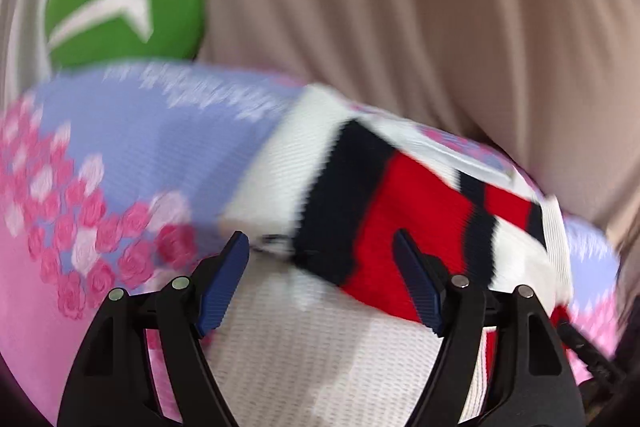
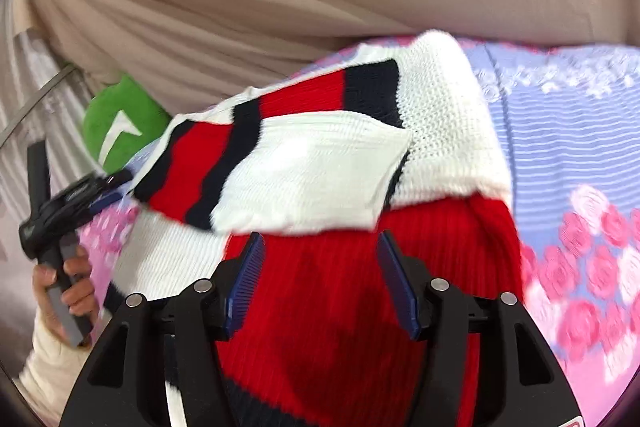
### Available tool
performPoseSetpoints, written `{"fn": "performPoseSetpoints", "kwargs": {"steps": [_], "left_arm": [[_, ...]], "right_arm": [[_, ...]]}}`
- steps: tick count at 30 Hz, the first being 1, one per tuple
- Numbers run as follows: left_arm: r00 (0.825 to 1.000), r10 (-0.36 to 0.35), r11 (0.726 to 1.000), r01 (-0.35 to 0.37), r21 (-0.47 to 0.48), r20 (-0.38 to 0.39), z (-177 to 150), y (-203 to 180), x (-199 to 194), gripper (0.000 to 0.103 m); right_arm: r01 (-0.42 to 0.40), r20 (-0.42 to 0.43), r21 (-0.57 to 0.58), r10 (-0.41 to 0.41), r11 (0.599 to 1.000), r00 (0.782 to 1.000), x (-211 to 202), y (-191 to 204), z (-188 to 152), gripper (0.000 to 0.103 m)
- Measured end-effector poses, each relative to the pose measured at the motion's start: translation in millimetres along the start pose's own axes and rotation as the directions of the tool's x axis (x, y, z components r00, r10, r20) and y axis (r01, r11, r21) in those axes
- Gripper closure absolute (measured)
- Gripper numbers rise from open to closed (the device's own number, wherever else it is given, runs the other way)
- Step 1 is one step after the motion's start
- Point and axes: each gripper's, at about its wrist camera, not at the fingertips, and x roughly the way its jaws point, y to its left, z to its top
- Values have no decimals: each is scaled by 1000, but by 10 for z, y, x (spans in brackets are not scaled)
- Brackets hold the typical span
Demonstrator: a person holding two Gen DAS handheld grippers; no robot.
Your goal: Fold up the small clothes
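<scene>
A small knitted sweater [image 2: 320,167], white with red and navy bands, lies bunched on a lilac-and-pink bedspread [image 1: 132,147] printed with roses; in the left wrist view it fills the centre and lower right of the frame, and in the right wrist view it spans the middle, with a banded sleeve [image 2: 200,167] draped across the white body and a red ribbed portion at the bottom. The left tongs [image 1: 320,283] stand spread, their blue pads on either side of the white and red knit with no fabric pinched between them. The right tongs [image 2: 320,285] are likewise spread over the red ribbing, holding nothing. In the right wrist view the person's left hand [image 2: 60,291] appears at the lower left of the frame, gripping the other tool's handle. A green cushion [image 1: 128,3] bearing a white mark sits at the upper left of the left wrist view, against beige drapery [image 1: 400,7]. Both frames are motion-blurred, so whether the pads touch the knit cannot be told. The step in hand appears to be choosing grip points for a fold. Done well, each pair of tongs would close on a single layer at an outer edge, since the loose knit may stretch or drag the layer beneath, and the sleeve should be laid flat before the body is doubled over.
</scene>
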Motion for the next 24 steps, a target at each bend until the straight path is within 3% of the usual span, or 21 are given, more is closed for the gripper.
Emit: {"fn": "performPoseSetpoints", "kwargs": {"steps": [2, 3, 6, 7, 9, 10, 11, 14, 16, 17, 19, 21, 22, 24], "left_arm": [[999, -21, 998, 19, -60, -32, 26, 170, 60, 31], [999, -31, 997, 28, -76, -41, 32, 207, 90, 31], [996, -48, 993, 39, -115, -72, 51, 242, 227, 32], [996, -45, 991, 35, -127, -79, 72, 273, 253, 38], [997, -19, 990, 8, -141, -80, 125, 240, 299, 55], [997, -3, 990, -7, -141, -75, 147, 238, 311, 71], [998, 5, 989, -15, -147, -67, 171, 242, 296, 81], [999, 12, 988, -16, -153, -30, 217, 241, 252, 85], [1000, 26, 991, -28, -128, -12, 206, 211, 232, 85], [999, 34, 993, -35, -111, -10, 169, 182, 268, 85], [997, 75, 995, -76, -69, -17, 91, 115, 389, 85], [993, 112, 993, -113, -21, -23, 10, 43, 503, 85], [992, 123, 992, -123, -1, -20, -14, 11, 512, 85], [991, 135, 991, -135, 24, 1, 1, -39, 455, 85]], "right_arm": [[-13, -29, 49, 15, 999, 999, 148, -50, 74, 46], [-12, -40, 63, 14, 998, 999, 211, -56, 96, 51], [31, -56, 45, -28, 999, 998, 323, 24, 141, 89], [27, -49, 33, -25, 999, 998, 318, 70, 160, 92], [75, 11, -49, -74, 996, 997, 205, 267, 253, 93], [96, 54, -100, -91, 990, 994, 113, 390, 318, 94], [100, 117, -154, -82, 983, 990, -51, 544, 417, 94], [51, 302, -235, 22, 971, 953, -577, 807, 641, 94], [48, 351, -230, 37, 972, 936, -678, 759, 767, 94], [57, 341, -207, 18, 977, 940, -596, 645, 821, 94], [132, 245, -139, -95, 981, 965, -184, 303, 830, 94], [223, 53, -72, -219, 972, 974, 453, -144, 720, 94], [208, 31, -48, -207, 977, 978, 555, -271, 649, 95], [151, 80, -2, -150, 989, 985, 401, -302, 657, 95]]}}
